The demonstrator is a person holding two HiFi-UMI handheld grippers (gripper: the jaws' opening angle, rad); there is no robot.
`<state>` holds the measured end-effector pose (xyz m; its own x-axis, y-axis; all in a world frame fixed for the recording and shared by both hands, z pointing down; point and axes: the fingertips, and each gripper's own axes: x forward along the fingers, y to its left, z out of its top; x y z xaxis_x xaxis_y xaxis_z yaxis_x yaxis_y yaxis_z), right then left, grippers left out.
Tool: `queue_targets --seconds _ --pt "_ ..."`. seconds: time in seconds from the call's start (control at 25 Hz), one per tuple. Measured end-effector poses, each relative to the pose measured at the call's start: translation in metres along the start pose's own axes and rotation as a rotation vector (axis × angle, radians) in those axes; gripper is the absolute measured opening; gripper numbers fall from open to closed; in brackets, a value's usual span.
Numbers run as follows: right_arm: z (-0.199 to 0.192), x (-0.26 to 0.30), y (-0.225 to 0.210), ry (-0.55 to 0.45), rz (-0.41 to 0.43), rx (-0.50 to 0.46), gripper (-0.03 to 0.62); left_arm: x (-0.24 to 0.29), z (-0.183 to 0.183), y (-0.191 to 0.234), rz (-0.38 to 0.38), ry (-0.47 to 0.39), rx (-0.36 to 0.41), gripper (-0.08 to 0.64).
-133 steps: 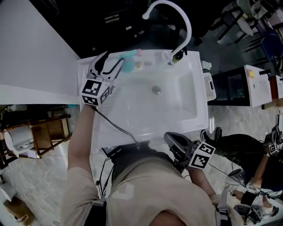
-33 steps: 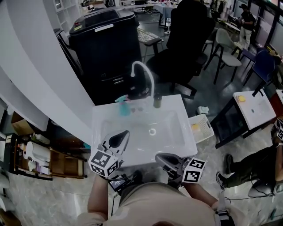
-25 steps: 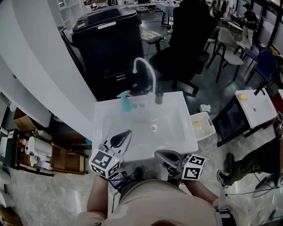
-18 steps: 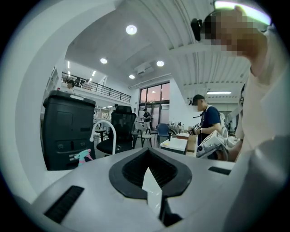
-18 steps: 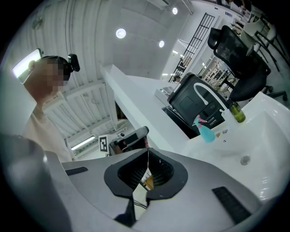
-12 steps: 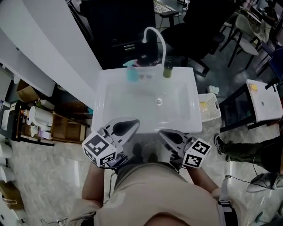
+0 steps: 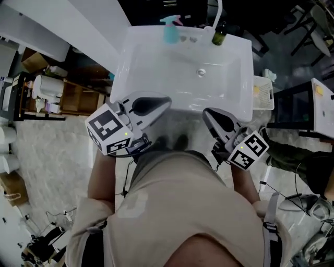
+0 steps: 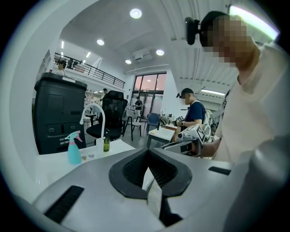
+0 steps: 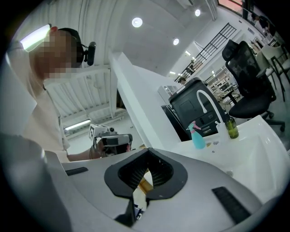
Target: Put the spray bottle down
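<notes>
Overhead, the faucet beside the spray bottle is cut off

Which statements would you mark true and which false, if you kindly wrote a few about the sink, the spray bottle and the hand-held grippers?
1. The spray bottle stands upright on the back rim of the sink, with no gripper on it. True.
2. The left hand-held gripper grips the spray bottle. False: it is shut on nothing, at the sink's near edge.
3. A green bottle stands by the faucet. True.
4. The white basket lies in the basin. False: it sits outside, beside the sink.
5. The right hand-held gripper is wide open. False: it is shut and empty.
</notes>
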<state>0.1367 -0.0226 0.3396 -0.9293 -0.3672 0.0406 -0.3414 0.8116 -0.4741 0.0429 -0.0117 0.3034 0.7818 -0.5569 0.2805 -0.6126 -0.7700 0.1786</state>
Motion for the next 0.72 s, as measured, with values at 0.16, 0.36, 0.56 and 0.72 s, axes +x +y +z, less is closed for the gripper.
queue_targets --seconds 0.16,0.36,0.56,0.72 --pt "-0.016 -0.002 0.005 0.015 -0.014 0.011 0.020 -0.008 -0.014 0.000 -0.011 0.023 -0.006 0.009" --pt "-0.022 0.003 0.011 0.040 -0.033 0.013 0.020 -0.017 -0.022 0.001 -0.057 0.013 -0.038 0.009" --pt "-0.029 0.026 0.028 0.054 -0.027 -0.008 0.020 -0.042 -0.030 0.009 -0.101 0.011 -0.084 0.009" --pt "-0.041 0.053 0.049 0.067 -0.006 -0.035 0.020 -0.071 -0.036 0.006 -0.138 -0.034 -0.090 0.009"
